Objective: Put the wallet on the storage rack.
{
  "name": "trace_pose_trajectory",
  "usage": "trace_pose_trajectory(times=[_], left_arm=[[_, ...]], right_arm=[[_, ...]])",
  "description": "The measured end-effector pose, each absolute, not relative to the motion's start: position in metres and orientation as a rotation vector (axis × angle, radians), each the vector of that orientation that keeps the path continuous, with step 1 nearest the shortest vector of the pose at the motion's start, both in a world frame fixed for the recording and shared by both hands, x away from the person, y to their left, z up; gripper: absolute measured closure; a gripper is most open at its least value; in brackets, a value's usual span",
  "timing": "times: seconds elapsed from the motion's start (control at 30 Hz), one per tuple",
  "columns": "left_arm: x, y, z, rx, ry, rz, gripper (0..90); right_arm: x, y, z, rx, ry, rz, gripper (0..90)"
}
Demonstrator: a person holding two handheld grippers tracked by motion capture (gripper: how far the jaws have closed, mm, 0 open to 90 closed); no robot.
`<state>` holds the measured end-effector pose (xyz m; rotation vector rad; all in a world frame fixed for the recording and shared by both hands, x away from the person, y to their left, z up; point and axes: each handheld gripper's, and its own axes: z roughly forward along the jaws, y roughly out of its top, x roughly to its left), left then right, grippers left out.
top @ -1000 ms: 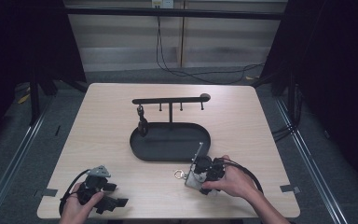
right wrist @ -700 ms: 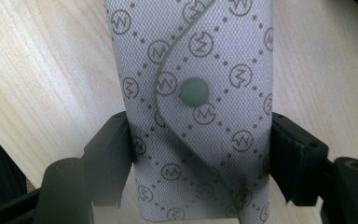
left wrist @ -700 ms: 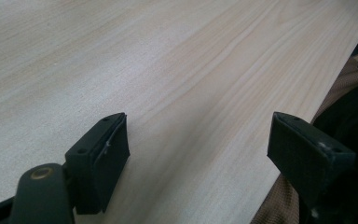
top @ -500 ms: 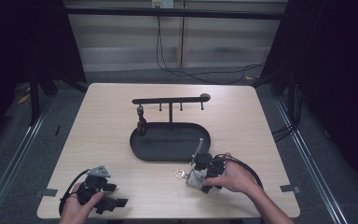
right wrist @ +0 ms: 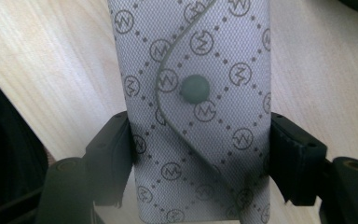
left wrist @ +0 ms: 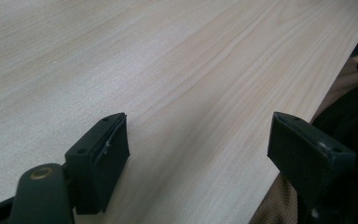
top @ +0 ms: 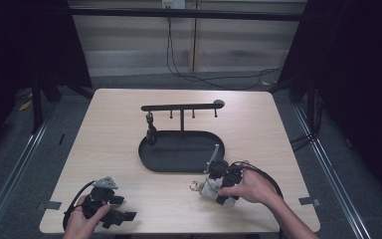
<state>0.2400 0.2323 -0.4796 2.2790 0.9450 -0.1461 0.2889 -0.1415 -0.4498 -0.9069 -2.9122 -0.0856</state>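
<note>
A grey patterned pouch (right wrist: 196, 56) with a round snap button lies on the wooden table (top: 114, 139), front right. My right gripper (right wrist: 200, 154) is shut on it, a jaw pressing each side. From above, the right gripper (top: 213, 185) sits just in front of the black oval tray (top: 179, 152), and a small metal ring (top: 194, 186) sticks out at the pouch's left end. My left gripper (top: 123, 208) rests near the front-left table edge. Its jaws stand wide apart over bare wood, so the left gripper (left wrist: 200, 140) is open and holds nothing.
A black rack (top: 181, 106) with several hooks rises from the tray's back. A small dark object (top: 150, 128) hangs from the rack's left end. The table's front edge (left wrist: 307, 98) runs close beside the left gripper. Cables trail from both grippers.
</note>
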Motion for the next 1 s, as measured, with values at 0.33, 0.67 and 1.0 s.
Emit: trace_pose_trajectory(times=[0.33,0.67,1.0], left_arm=[[0.240,0.232,-0.479,2.281,0.944,-0.149,20.4],[0.241,0.232,-0.480,2.280,0.946,-0.152,20.3],[0.241,0.232,-0.480,2.280,0.944,-0.158,20.4]], right_arm=[[0.292,-0.141,-0.434,-0.916,-2.924,-0.106,30.7],[0.297,-0.136,-0.415,-0.889,-2.947,-0.128,30.8],[0.309,-0.132,-0.396,-0.897,-2.981,-0.174,30.9]])
